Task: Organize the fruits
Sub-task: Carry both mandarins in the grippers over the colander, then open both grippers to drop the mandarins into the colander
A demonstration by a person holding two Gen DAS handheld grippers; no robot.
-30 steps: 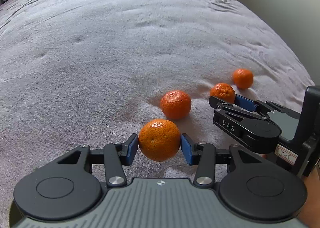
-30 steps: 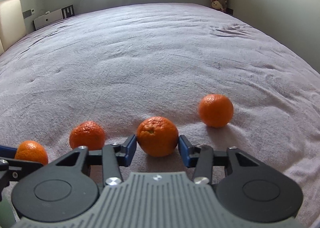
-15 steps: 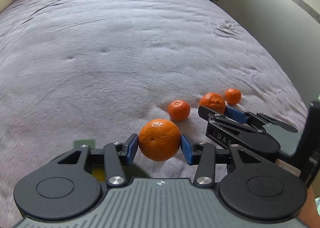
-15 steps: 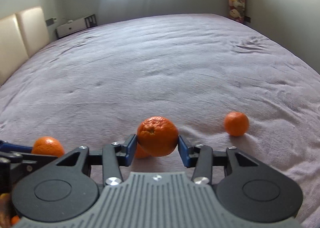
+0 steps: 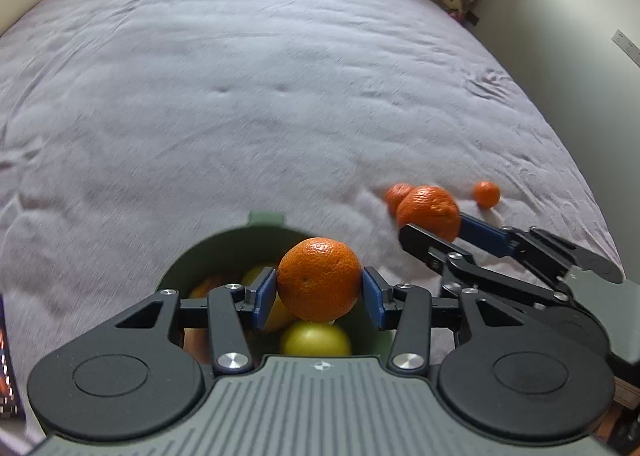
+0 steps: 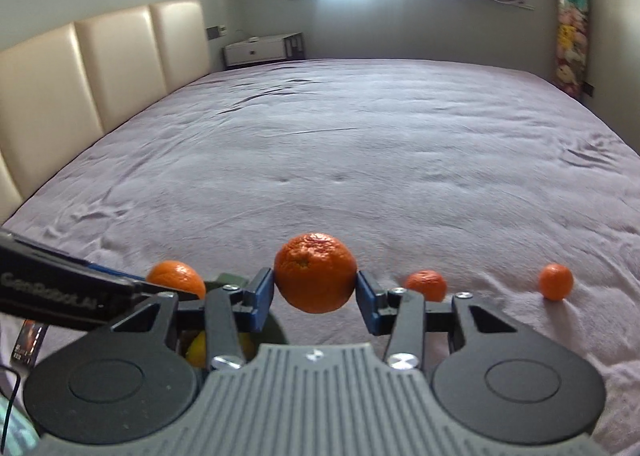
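carrying one mandarin each, both tools hung near the green bowl (image 5: pixel 182 262) at the near edge of the bed (image 5: pixel 280 96). the left hand-held gripper (image 5: pixel 319 293) was part closed, its blue pads pressed on either side of a mandarin (image 5: pixel 319 280) held right above the bowl's opening, where a yellow-green fruit (image 5: pixel 315 338) and other yellow and orange pieces already lay. the right hand-held gripper (image 6: pixel 316 291) was likewise part closed on a second mandarin (image 6: pixel 315 272), held clear of the bedcover just to the right of the bowl, not yet over it. two more mandarins, a nearer one (image 6: pixel 425 285) and a farther one (image 6: pixel 555 281), sat on the cover, well apart from the bowl. by my reading the job was well under way but unfinished: some fruit was gathered, two pieces were awaiting release, and two were left to collect.
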